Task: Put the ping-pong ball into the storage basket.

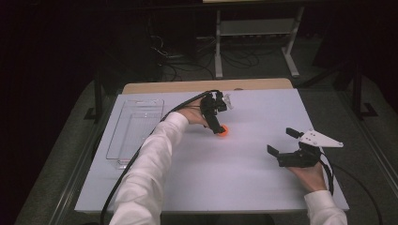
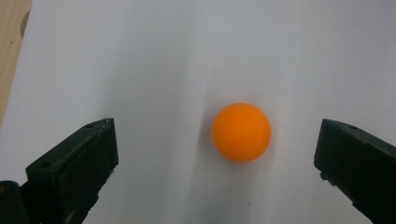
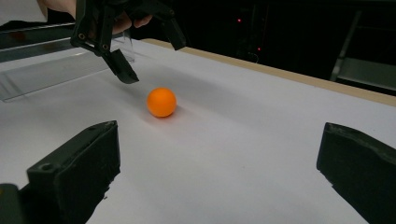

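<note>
Left gripper: jaws wide apart, poised over the orange ball, not touching it
Right gripper: jaws apart, holding nothing, well off to the side
Orange ball: on the white table, mid-board
Clear tray: at the table's left edge

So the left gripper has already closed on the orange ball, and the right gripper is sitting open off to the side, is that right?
Not quite. The left gripper is open, not closed on the orange ball: in the left gripper view its jaws stand wide apart, with white table showing between each jaw and the ball. The rest holds: the right gripper is open, off to the side.
</note>
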`<action>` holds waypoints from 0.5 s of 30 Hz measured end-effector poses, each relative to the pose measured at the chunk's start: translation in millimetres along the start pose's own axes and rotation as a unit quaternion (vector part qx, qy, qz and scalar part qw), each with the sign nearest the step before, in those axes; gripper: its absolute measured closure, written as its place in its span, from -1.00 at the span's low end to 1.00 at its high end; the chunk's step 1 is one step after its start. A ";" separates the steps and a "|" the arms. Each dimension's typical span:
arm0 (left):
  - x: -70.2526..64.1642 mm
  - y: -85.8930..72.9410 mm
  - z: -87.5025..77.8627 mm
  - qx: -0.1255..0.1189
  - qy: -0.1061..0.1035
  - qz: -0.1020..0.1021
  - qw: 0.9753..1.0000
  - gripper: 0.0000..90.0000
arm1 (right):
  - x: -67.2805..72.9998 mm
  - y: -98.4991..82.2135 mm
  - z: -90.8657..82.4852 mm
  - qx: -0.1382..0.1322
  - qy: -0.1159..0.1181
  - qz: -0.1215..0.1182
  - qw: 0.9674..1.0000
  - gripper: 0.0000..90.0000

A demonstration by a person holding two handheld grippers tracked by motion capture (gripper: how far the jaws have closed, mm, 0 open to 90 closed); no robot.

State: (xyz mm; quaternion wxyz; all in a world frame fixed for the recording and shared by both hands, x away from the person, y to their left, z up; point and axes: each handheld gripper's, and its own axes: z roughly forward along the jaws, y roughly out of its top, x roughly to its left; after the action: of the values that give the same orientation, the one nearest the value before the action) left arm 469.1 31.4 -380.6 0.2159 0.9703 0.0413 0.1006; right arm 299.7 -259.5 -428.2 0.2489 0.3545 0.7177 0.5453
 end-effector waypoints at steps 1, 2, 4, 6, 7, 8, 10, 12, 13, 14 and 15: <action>0.2 -0.2 1.0 0.001 -0.002 0.000 1.000 -1.00 | 0.0 0.0 0.0 0.000 0.000 0.000 1.000 -1.00; 0.1 -0.3 1.9 0.002 -0.002 0.000 1.000 -1.00 | 0.0 -0.1 0.0 0.000 0.000 0.000 1.000 -1.00; -0.4 -0.5 3.8 0.004 -0.002 0.001 1.000 -1.00 | 0.0 -0.1 0.0 0.000 0.000 0.000 1.000 -1.00; -0.9 -0.5 5.4 0.004 -0.004 0.001 1.000 -1.00 | -0.1 -0.1 -0.1 0.000 0.000 0.000 1.000 -1.00; -0.9 -0.3 6.0 0.005 -0.005 0.002 1.000 -1.00 | -0.2 -0.2 -0.1 0.000 0.000 0.000 1.000 -1.00; -1.1 -0.3 6.6 0.005 -0.005 0.002 1.000 -1.00 | -0.2 -0.2 -0.1 0.001 0.000 0.000 1.000 -1.00; -0.9 -0.4 7.6 0.006 -0.006 0.002 1.000 -1.00 | 0.1 -0.2 0.2 0.001 0.001 -0.001 1.000 -1.00; -0.7 -0.8 9.1 0.007 -0.007 0.002 1.000 -1.00 | 0.3 -0.4 0.7 0.002 0.001 -0.001 1.000 -1.00; -0.7 -1.1 10.0 0.008 -0.008 0.001 1.000 -1.00 | 0.5 -0.4 0.9 0.002 0.001 -0.001 1.000 -1.00; -0.6 -1.2 10.9 0.010 -0.008 0.002 1.000 -1.00 | 0.6 -0.5 1.1 0.002 0.001 -0.001 1.000 -1.00; -0.5 -1.4 11.8 0.011 -0.009 0.002 1.000 -1.00 | 0.6 -0.5 1.2 0.002 0.002 -0.001 1.000 -1.00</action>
State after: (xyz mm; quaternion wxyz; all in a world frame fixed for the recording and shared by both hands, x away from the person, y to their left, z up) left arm 471.0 27.8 -391.7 0.2059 0.9735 0.0384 0.0918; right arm 300.1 -258.3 -429.0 0.2475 0.3535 0.7196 0.5440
